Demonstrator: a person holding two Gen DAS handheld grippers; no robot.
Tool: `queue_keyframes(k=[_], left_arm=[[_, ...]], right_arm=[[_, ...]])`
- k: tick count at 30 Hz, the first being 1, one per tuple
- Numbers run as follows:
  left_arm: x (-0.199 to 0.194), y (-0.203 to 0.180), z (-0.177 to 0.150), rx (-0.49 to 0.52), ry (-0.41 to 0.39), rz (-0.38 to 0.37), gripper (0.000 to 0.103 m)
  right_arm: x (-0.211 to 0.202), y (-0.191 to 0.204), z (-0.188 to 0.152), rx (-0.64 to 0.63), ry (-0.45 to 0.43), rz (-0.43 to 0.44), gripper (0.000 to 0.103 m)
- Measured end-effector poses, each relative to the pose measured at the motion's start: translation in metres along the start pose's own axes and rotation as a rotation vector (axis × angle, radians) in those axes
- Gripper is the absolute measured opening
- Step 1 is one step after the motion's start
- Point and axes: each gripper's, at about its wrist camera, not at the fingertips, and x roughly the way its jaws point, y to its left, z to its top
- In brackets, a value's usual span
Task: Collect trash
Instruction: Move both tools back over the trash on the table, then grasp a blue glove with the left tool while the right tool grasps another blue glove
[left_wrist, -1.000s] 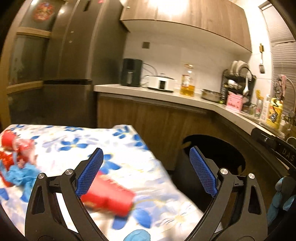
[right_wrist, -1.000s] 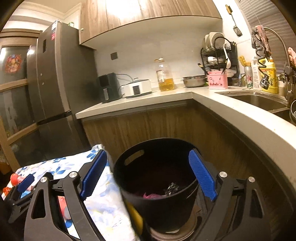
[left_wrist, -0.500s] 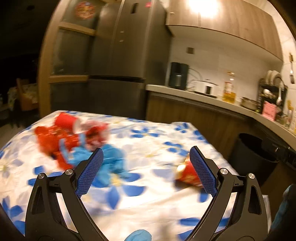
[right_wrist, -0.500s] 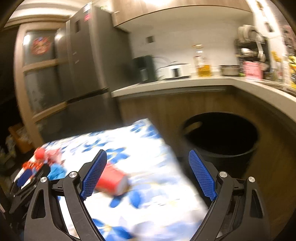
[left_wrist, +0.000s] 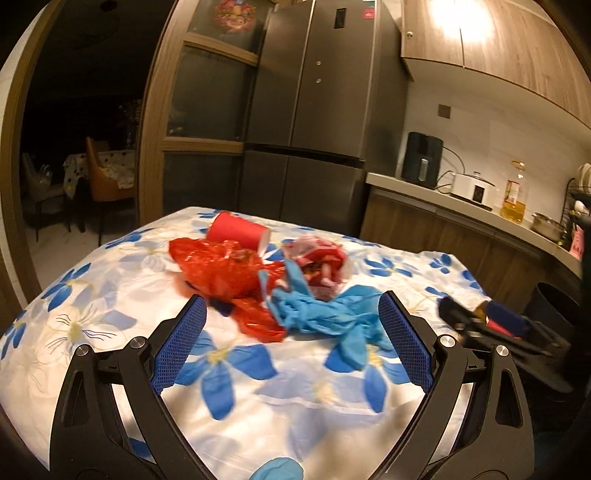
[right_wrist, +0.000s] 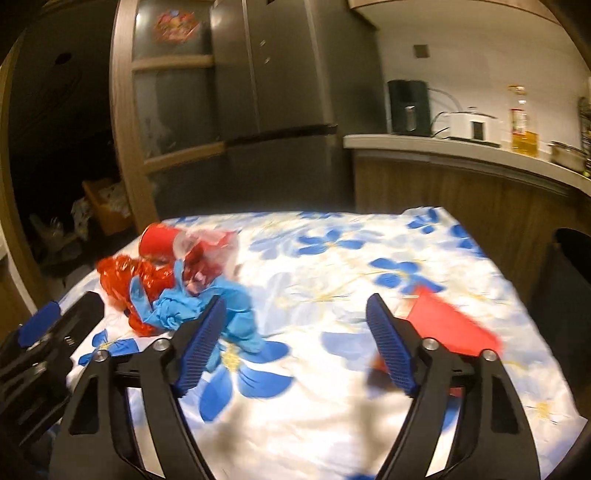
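Trash heaped on my table, bin off to the right

On the table the bag lies left of the gloves, a cup behind both; another cup lies apart, right of my right gripper, whose jaws are closing on nothing; the bin stands beyond the table's right edge

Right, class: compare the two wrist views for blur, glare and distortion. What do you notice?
Left wrist view: trash pile fairly sharp, bright glare on the upper cabinet, fisheye bending the fridge. Right wrist view: motion blur smears the red cup beside the right gripper, whose jaws are closing on nothing.
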Motion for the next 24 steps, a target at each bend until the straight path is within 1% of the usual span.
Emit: queue_keyframes(k=[5,9,11,12,13,15,16,18,21,24], left_arm=[[0.005,0.010,0.000,0.001,0.002,0.013,0.093],[0.010,0.014,0.001,-0.015,0.013,0.006,0.093],[0.012,0.015,0.001,-0.016,0.020,0.002,0.093],[0.013,0.015,0.000,-0.015,0.026,0.001,0.093],[0.015,0.015,0.000,-0.013,0.032,-0.001,0.093],[0.016,0.013,-0.001,-0.010,0.036,-0.004,0.093],[0.017,0.013,-0.001,-0.008,0.038,-0.005,0.093],[0.019,0.010,0.000,-0.003,0.041,-0.008,0.093],[0.025,0.004,0.001,0.002,0.055,-0.013,0.092],[0.035,-0.010,0.001,0.029,0.076,-0.021,0.091]], right_arm=[[0.030,0.021,-0.001,-0.036,0.036,0.024,0.066],[0.053,0.029,0.000,-0.049,0.080,0.031,0.053],[0.064,0.029,0.000,-0.041,0.117,0.057,0.048],[0.068,0.030,0.000,-0.038,0.129,0.064,0.040],[0.072,0.029,-0.001,-0.036,0.145,0.075,0.024],[0.076,0.029,-0.002,-0.032,0.169,0.095,0.006],[0.074,0.028,-0.002,-0.026,0.165,0.100,0.004],[0.064,0.025,0.000,-0.026,0.133,0.094,0.003],[0.041,0.019,0.006,-0.028,0.058,0.070,0.003],[0.015,0.009,0.015,0.006,-0.005,0.065,0.003]])
